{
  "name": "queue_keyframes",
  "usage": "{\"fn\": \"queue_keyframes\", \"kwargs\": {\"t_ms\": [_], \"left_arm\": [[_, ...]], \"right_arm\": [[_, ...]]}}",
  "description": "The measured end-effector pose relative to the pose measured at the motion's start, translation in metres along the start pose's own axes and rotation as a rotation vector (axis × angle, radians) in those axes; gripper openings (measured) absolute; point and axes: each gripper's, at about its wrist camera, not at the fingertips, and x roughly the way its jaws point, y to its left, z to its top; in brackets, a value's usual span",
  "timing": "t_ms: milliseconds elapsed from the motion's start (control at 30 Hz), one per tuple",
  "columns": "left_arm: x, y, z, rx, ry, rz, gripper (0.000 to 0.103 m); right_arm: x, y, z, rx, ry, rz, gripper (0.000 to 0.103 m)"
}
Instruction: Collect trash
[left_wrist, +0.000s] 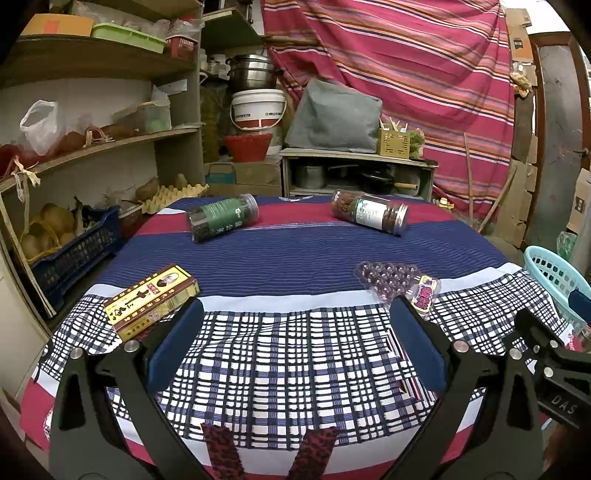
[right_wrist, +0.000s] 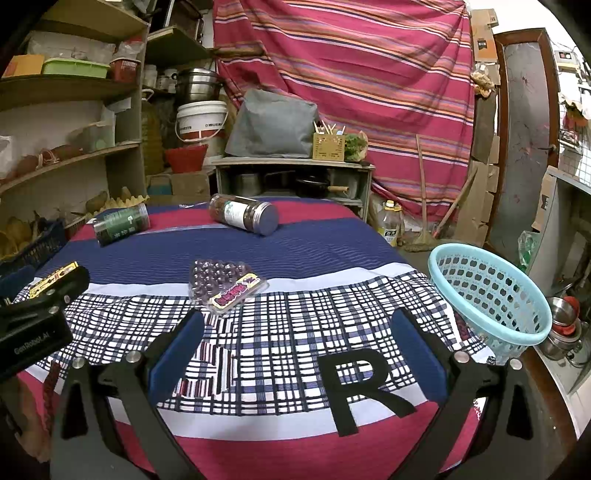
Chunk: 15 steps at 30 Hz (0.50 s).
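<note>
Both grippers, left gripper (left_wrist: 295, 332) and right gripper (right_wrist: 295, 332), hover wide open, holding nothing. Beyond them box (left_wrist: 151, 299), blister tray (right_wrist: 225, 284) and two jars (left_wrist: 221, 218) (right_wrist: 243, 214) lie on the cloth; basket (right_wrist: 487, 295) at right looks empty.

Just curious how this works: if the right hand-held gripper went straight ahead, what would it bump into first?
Probably the clear plastic tray with the pink label, slightly left of the open right hand-held gripper. Beyond it lies a jar. Depth is hard to judge.
</note>
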Motion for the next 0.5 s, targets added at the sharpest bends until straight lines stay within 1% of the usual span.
{"fn": "queue_keyframes", "kwargs": {"t_ms": [500], "left_arm": [[-0.0013, -0.0005, 0.0003, -0.003, -0.001, 0.0, 0.098]], "right_arm": [[0.0004, 0.0008, -0.0007, 0.001, 0.0, 0.0, 0.098]]}}
